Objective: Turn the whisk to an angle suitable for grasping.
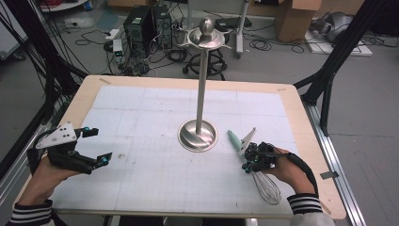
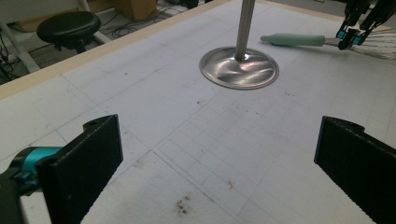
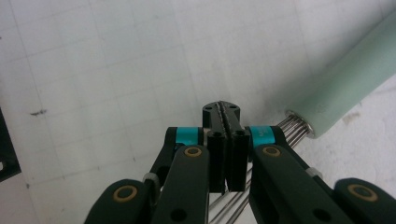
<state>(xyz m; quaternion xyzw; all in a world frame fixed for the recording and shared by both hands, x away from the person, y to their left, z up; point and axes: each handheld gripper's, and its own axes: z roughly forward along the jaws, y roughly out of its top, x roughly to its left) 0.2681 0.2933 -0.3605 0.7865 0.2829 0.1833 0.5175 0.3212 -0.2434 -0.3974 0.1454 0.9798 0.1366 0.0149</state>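
On wooden table: white grid mat; cable-strewn grey floor beyond.

Whisk: matt mint plastic-looking handle, shiny steel wires. Stand: polished metal, mirror-glossy base. Mat: matt white w/ grid, scuffed. Table: pale wood edge. Right gripper: matt black plastic, ribbed pads.

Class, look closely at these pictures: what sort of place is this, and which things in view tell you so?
Probably a lab or workshop, not a kitchen: black computer towers with tangled cables sit on the grey floor, cardboard boxes stand behind, and the wooden table carries a white gridded mat.
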